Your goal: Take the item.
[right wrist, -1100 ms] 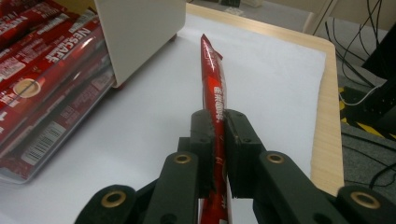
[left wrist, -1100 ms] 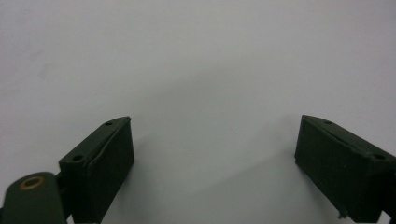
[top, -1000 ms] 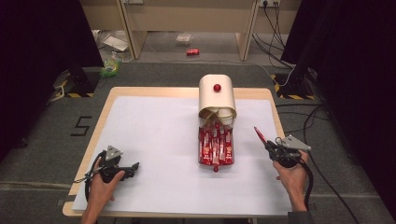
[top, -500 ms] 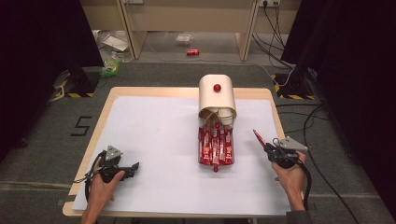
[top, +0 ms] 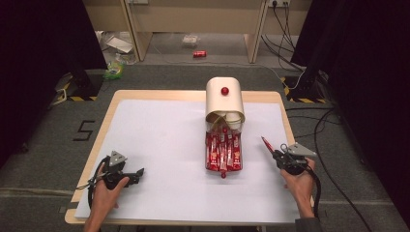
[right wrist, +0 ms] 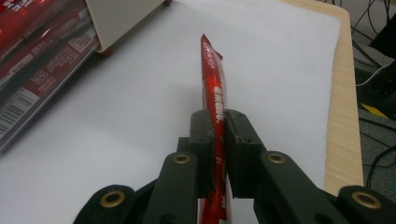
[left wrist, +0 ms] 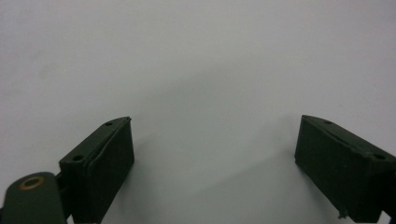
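Red sachet clamped in the right gripper

Right gripper (top: 275,153) sits at the lower right of the high view, its jaws pressed together on a slim red sachet (right wrist: 214,88) that sticks out past the pads, pointing toward the upper left of that frame. Left gripper (top: 137,172) rests at the lower left over the white sheet (top: 159,140), jaws spread wide with nothing between them. Near the frame's centre, a cream box (top: 225,99) with a red knob lies above a row of red sachets (top: 223,152), well apart from the held one.
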Available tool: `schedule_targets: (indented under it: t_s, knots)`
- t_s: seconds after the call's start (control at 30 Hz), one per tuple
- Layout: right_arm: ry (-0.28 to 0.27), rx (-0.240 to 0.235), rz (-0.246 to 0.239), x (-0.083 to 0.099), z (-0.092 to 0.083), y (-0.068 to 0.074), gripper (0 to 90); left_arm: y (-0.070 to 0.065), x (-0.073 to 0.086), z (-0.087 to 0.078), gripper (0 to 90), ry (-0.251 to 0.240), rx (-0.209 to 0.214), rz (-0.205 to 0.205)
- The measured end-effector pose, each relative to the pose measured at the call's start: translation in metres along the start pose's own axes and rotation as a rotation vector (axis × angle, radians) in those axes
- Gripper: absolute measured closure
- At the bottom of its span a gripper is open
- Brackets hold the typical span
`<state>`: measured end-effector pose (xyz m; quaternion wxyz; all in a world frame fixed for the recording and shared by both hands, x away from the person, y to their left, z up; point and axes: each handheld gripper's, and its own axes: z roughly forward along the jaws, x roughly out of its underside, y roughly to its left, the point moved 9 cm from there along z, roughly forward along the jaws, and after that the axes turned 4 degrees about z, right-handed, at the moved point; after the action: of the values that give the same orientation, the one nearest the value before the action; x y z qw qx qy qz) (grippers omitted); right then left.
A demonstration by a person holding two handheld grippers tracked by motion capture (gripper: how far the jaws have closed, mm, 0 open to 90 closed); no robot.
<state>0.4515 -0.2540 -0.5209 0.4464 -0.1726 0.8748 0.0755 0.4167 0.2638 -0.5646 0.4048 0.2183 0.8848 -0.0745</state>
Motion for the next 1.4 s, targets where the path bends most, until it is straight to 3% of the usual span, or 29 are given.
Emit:
schedule_targets:
  t_s: [1.0,1.4]
  knots:
    - [0.055,-0.015,-0.008,0.011,0.008,0.004,81.6,0.000,0.000,0.000,11.1,0.000,0.000,0.000]
    - [0.034,-0.016,-0.009,0.007,0.007,0.004,75.3,0.000,0.000,0.000,11.0,0.000,0.000,0.000]
